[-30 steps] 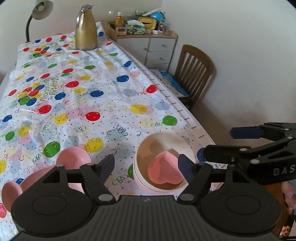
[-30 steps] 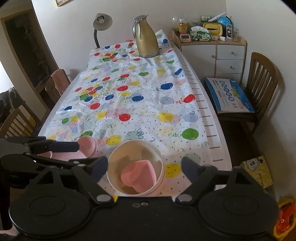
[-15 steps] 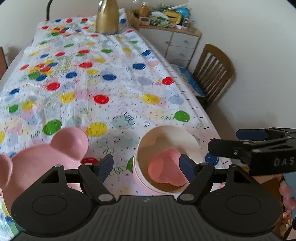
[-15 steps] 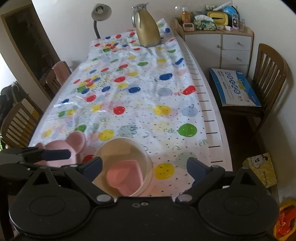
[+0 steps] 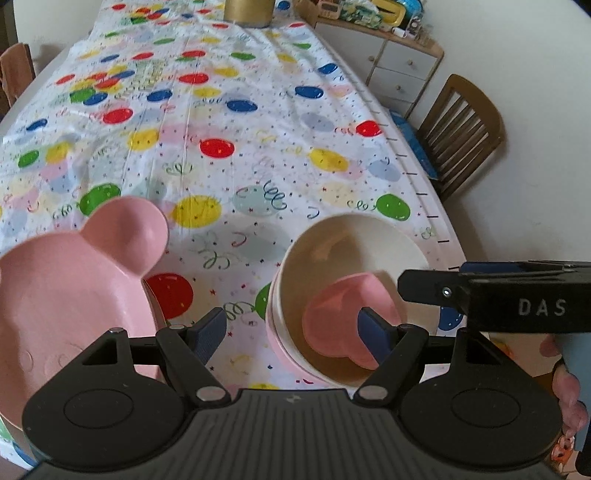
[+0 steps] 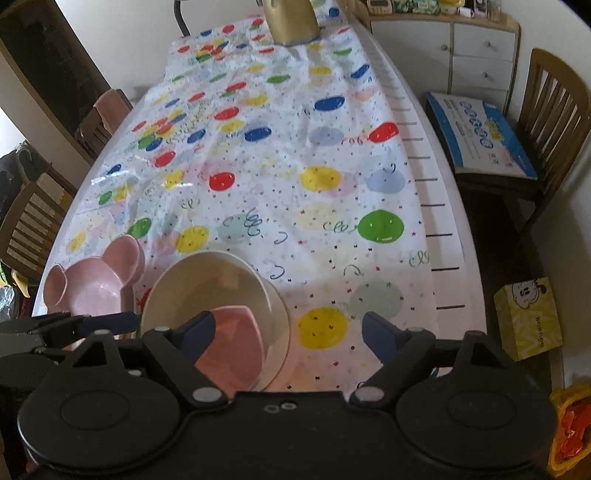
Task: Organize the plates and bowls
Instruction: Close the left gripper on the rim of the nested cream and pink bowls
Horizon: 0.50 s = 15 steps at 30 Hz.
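A cream bowl is nested in a pink bowl near the table's front edge, with a pink heart-shaped dish inside it. A pink mouse-eared plate lies to its left. My left gripper is open and straddles the stack's left wall, its right finger over the heart dish. My right gripper straddles the right wall of the cream bowl. Its jaws are closing, but the pads do not press the wall. The heart dish sits under its left finger.
A gold jug stands at the table's far end. Wooden chairs stand along both sides, one holding a blue box. A white cabinet is at the back right. A yellow box sits on the floor.
Both grippers have come down and closer to the bowl stack. Each now has one finger inside the cream bowl. The right gripper's jaws stand a little narrower than half a second ago.
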Tool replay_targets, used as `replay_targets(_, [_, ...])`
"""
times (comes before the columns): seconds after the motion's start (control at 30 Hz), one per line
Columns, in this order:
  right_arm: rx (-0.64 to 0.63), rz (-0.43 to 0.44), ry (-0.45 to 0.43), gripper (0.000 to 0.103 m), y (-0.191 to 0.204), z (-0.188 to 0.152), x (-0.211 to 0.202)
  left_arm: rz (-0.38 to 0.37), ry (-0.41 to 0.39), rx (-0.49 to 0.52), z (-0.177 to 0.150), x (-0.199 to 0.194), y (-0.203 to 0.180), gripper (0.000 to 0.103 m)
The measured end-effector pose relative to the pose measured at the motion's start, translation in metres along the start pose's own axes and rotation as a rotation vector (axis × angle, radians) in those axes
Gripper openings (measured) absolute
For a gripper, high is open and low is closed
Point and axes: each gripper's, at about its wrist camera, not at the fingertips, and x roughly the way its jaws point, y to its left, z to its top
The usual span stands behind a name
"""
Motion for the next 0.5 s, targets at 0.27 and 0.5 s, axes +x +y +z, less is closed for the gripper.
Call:
replay_targets(0.27, [-0.02,0.018,0.045,0.077,0.001,0.004,0.018,0.012,0.026,-0.038,-0.002,0.016,0.001,0.078])
replay_targets(0.5, [-0.025,0.045,0.079,0.071,0.003,0.004,0.029,-0.002,0.039,-0.069,-0.002,0.022,0.003,0.077])
